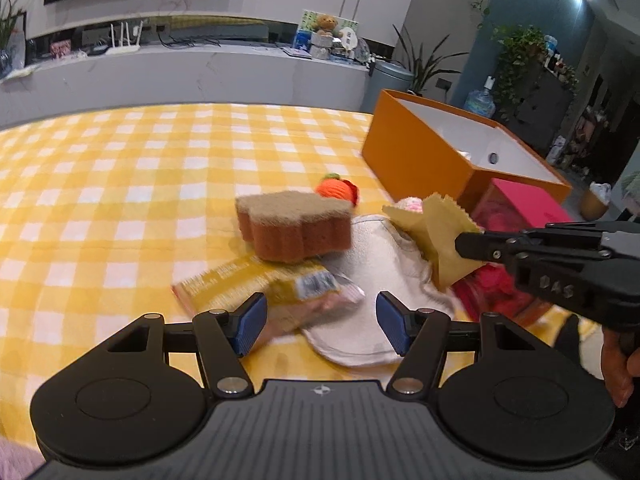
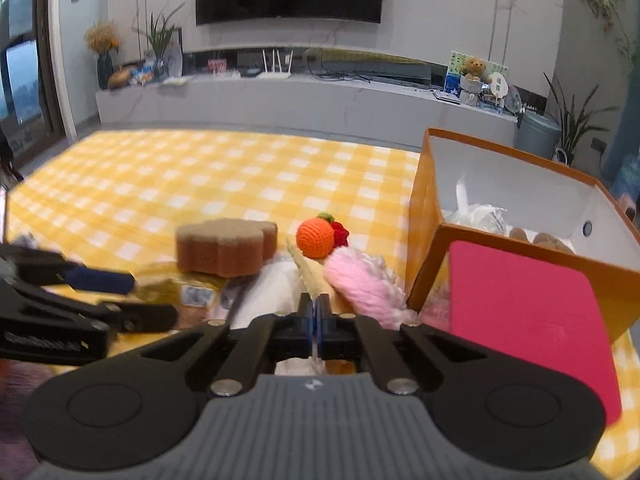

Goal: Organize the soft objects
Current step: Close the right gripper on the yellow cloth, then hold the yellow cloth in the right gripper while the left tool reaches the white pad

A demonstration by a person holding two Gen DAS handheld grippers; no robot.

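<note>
- My right hand-held gripper (image 2: 316,312) was pinched tight on a thin yellow cloth (image 1: 444,236), lifted by its edge so it hung clear of the pile.
- My left hand-held gripper (image 1: 320,320) stood wide and held nothing, poised just above the yellow snack packet (image 1: 256,284), which I judged to be its likely next pick.
- The remaining soft things lay heaped on the yellow checked bench (image 1: 120,184): a brown flower-shaped sponge (image 1: 294,224) atop the packet, a white cloth (image 1: 376,264) beneath, a pink yarn piece (image 2: 360,280) and a crocheted orange (image 2: 315,237) beside them.
- The orange box (image 2: 432,216) stood open near the pile, already holding some items, apparently the collecting point.
- A pink lid (image 2: 524,320) leaned against its front.
</note>
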